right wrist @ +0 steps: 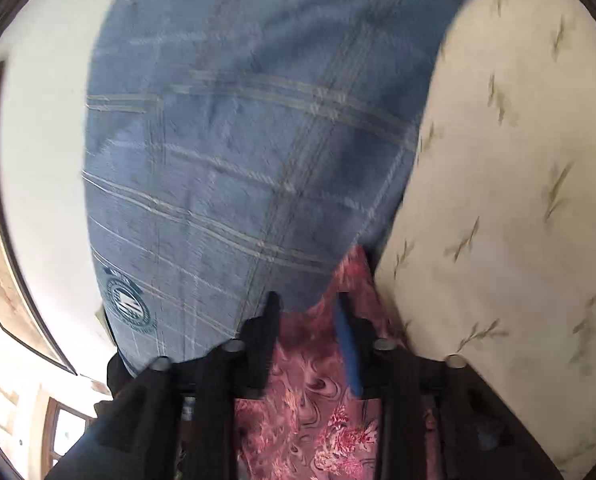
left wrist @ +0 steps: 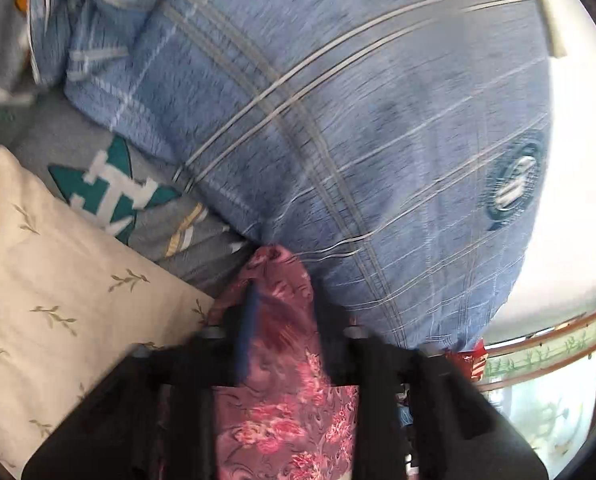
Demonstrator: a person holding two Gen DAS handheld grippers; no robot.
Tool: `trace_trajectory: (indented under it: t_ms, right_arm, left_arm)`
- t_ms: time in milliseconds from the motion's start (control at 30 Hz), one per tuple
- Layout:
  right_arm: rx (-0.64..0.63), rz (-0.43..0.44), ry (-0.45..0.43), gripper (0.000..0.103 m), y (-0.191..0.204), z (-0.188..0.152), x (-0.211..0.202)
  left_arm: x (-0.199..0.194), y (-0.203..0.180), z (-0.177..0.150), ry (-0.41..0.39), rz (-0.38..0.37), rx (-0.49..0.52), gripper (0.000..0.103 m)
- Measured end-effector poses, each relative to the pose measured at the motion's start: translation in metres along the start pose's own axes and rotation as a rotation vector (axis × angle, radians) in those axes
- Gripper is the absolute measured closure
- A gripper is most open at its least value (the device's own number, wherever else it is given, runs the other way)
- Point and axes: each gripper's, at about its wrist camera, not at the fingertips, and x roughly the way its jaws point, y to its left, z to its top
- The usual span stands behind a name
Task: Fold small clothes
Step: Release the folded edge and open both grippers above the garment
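Progress: early, no fold visible | Item: maroon floral garment (left wrist: 282, 380) bunched between blue plaid pillow (left wrist: 357, 120) and cream pillow (left wrist: 58, 280) | left gripper (left wrist: 284, 312), right gripper (right wrist: 309, 312): fingers part-open astride cloth, grip undetermined.

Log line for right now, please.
step: folding | left claw: open, pink floral cloth between fingers | right claw: open, same cloth | ahead: blue plaid pillow

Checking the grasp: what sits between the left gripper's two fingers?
A bunched fold of the pink floral garment lies between the left gripper fingers, seen in the left wrist view.
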Motion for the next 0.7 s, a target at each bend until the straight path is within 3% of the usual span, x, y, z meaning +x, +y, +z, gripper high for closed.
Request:
trace_trajectory:
  t_ms: [67,100,200,267,300,333,367,433,533,633,700]
  right_arm:
    - [-0.071,-0.046,0.037,0.057,0.009,0.001,0.003]
    - [-0.120,-0.083,0.072,0.055,0.016,-0.001,0.009]
    - [-0.228,-0.253,0.136,0.047,0.026,-0.008,0.039]
    - [-0.255,-0.342,0.173,0.047,0.026,-0.012,0.062]
    - [-0.258,-0.366,0.191,0.053,0.025,-0.015,0.070]
    - [-0.287,-0.364,0.219,0.085,0.028,-0.018,0.080]
    - [-0.330,-0.358,0.235,0.094,0.033,-0.021,0.085]
    - [-0.406,-0.419,0.206,0.094,0.041,-0.024,0.089]
    - [-0.351,-0.440,0.209,0.093,0.032,-0.019,0.080]
    - [-0.347,-0.375,0.162,0.086,0.039,-0.023,0.040]
    - [-0.311,-0.285,0.170,0.075,0.035,-0.035,-0.002]
  left_arm:
    - [-0.005,-0.005,-0.008,-0.005,-0.029,0.037,0.051]
    - [-0.002,-0.011,-0.013,0.015,-0.024,0.073,0.049]
    - [0.028,-0.025,-0.033,0.092,0.109,0.203,0.048]
    - [0.049,-0.025,-0.038,0.131,0.173,0.227,0.048]
    - [0.063,-0.024,-0.039,0.142,0.236,0.243,0.048]
    - [0.071,-0.023,-0.039,0.149,0.286,0.250,0.050]
    - [0.079,-0.021,-0.039,0.160,0.319,0.254,0.054]
    - [0.079,-0.021,-0.036,0.154,0.350,0.256,0.061]
    - [0.053,-0.015,-0.035,0.178,0.283,0.181,0.063]
    - [0.000,-0.011,-0.060,0.168,0.220,0.224,0.060]
    - [-0.032,-0.001,-0.088,0.182,0.154,0.221,0.050]
